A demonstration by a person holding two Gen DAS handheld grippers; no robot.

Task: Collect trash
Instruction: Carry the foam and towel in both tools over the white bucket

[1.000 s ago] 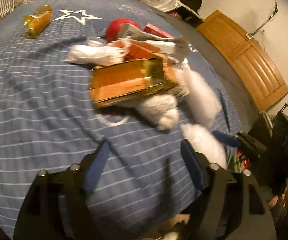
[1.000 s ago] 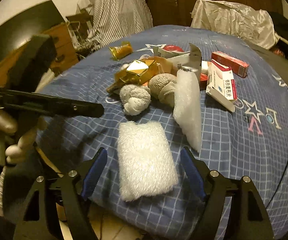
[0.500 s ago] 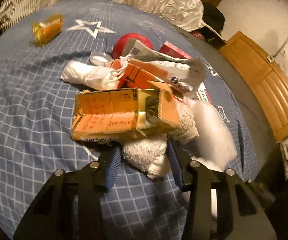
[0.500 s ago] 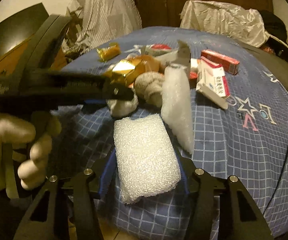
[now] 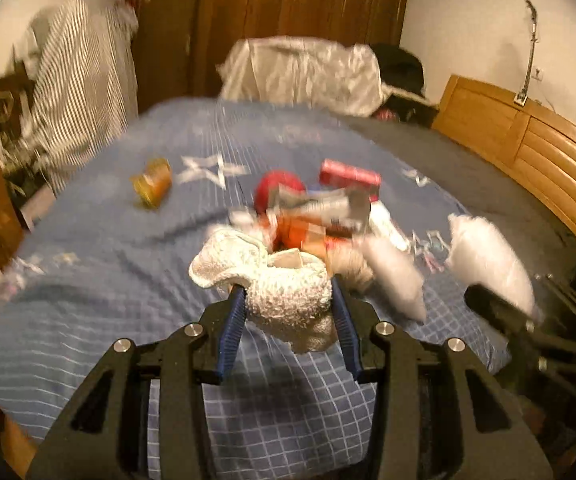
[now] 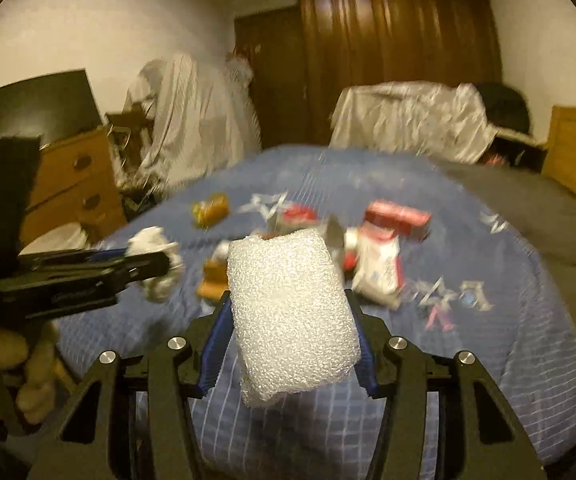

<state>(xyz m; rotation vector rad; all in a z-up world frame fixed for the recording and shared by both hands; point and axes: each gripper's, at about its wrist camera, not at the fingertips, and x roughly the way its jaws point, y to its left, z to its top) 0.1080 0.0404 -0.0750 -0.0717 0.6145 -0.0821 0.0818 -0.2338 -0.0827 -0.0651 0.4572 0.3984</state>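
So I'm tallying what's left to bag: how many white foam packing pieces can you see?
2 clearly: one foam block clamped in the right gripper, and one foam piece lying on the bed beside the pile. More may sit hidden in the blurred pile.

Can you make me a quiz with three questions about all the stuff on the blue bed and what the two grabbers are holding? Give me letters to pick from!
1. Where is the small yellow-orange packet?
A. Alone on the blue checked bedcover, left of the pile
B. In the left gripper
C. On the wooden drawers

2. What colour is the bumpy foam block in the right gripper?
A. Red
B. White
C. Green

3. What is the left gripper doing?
A. Hanging open and empty
B. Shut on the white knitted cloth bundle
C. Holding a red box

Answers:
1 A: it lies by itself near the white star.
2 B: the foam is white all over.
3 B: both blue fingers press the bundle's sides.
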